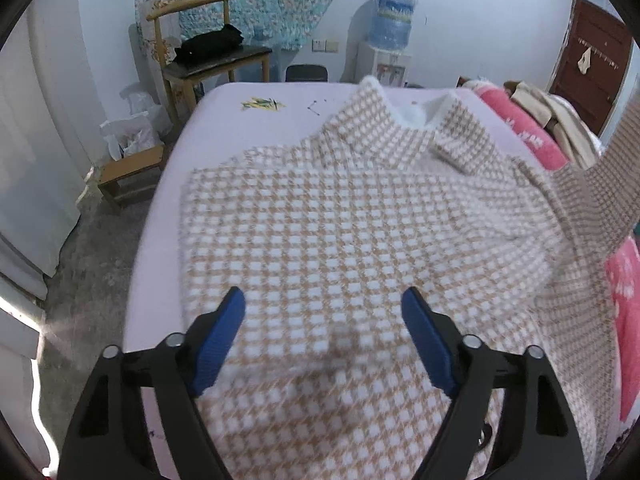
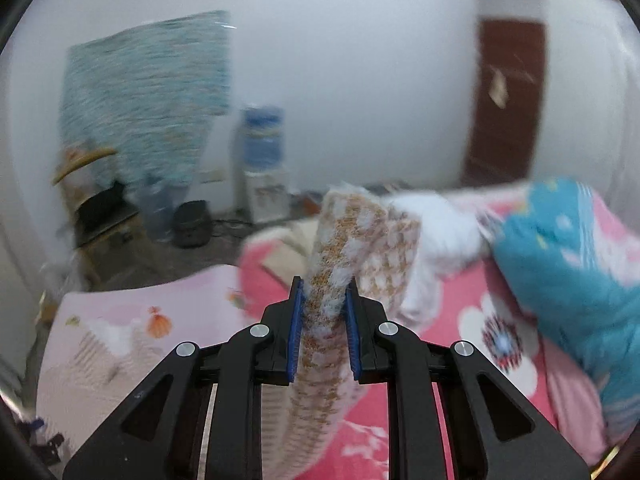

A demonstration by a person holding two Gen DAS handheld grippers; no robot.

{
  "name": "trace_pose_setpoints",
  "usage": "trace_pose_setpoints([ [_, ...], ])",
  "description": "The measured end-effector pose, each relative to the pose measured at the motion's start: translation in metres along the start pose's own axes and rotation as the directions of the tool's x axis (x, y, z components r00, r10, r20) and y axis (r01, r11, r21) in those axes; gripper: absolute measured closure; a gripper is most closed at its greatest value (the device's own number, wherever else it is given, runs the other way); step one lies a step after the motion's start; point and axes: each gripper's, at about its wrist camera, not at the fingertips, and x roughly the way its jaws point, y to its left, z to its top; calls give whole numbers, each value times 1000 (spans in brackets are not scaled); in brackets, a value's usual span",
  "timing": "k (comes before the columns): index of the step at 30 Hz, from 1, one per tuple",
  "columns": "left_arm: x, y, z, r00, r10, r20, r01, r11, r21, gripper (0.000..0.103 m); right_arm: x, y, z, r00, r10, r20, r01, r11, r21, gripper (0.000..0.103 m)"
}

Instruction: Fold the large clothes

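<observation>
A large tan-and-white houndstooth coat [image 1: 340, 216] with white fleece lining lies spread on the pale pink bed [image 1: 248, 112], collar toward the far end. My left gripper [image 1: 323, 304] hovers over the coat's lower part, jaws open with nothing between the blue pads. One sleeve [image 1: 600, 184] is lifted up off the bed at the right edge of the left wrist view. In the right wrist view my right gripper [image 2: 323, 304] is shut on a strip of that houndstooth fabric [image 2: 344, 240], which rises between its pads; the view is blurred.
A wooden chair [image 1: 208, 52] with a black bundle stands beyond the bed, beside a water dispenser [image 1: 390, 36] and a brown door [image 1: 592, 60]. Red and pink bedding [image 1: 520, 120] and a blue quilt [image 2: 560, 260] are piled on the right. A low stool [image 1: 132, 172] sits at the left.
</observation>
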Motion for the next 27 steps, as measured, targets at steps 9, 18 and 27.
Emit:
trace_pose_setpoints([
  [9, -50, 38, -26, 995, -87, 45, 91, 993, -75, 40, -64, 215, -36, 844, 527, -96, -532, 803, -270, 65],
  [18, -63, 68, -39, 977, -199, 77, 207, 970, -125, 40, -36, 213, -97, 738, 624, -256, -672, 715, -192, 32],
  [27, 13, 55, 24, 937, -348, 15, 342, 911, -231, 42, 46, 92, -150, 804, 459, -377, -442, 886, 137, 32],
])
